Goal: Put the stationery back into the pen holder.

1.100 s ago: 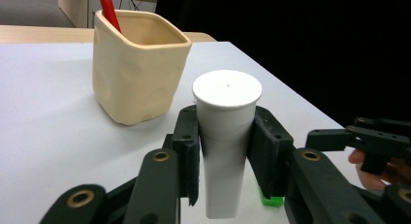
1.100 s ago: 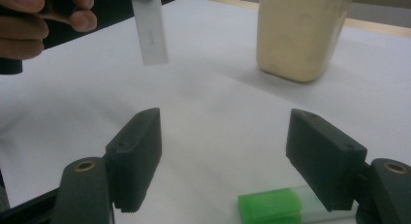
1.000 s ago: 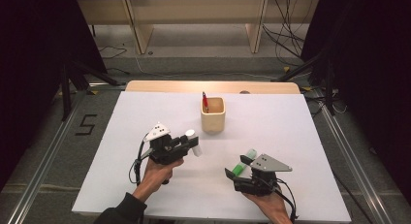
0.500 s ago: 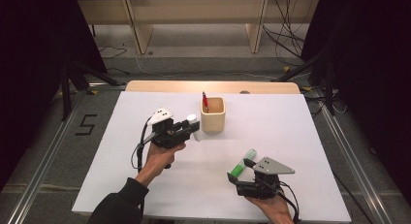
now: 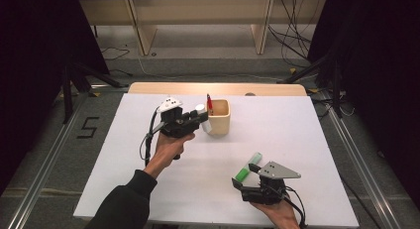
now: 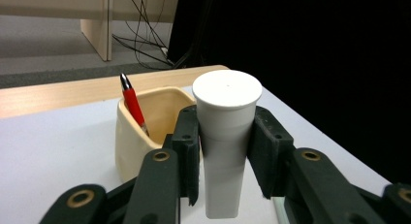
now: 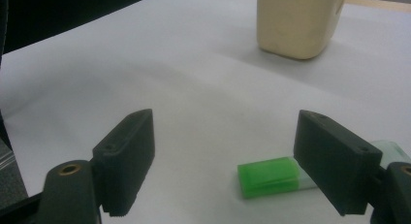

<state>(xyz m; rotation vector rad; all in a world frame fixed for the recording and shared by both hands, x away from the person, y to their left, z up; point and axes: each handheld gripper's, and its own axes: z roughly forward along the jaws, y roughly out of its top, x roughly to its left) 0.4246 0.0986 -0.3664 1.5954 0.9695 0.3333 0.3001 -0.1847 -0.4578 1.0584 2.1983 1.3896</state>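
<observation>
Step in hand: left gripper (image 5: pixel 200 121) clamps white tube (image 6: pixel 226 136) upright, held just beside cream cup (image 5: pixel 220 117) with red pen (image 6: pixel 132 102). Right gripper (image 7: pixel 228 161) jaws, just opened wide, straddle green marker (image 7: pixel 267 176) flat on table (image 5: pixel 307 135), unpressed. Next: lift tube over rim, release inside.

pen (image 5: pixel 209 103) in cup (image 5: pixel 221 121) at table (image 5: pixel 307 140) rear, tube (image 6: pixel 224 136) just left of cup, marker (image 5: pixel 247 168) near front right
</observation>
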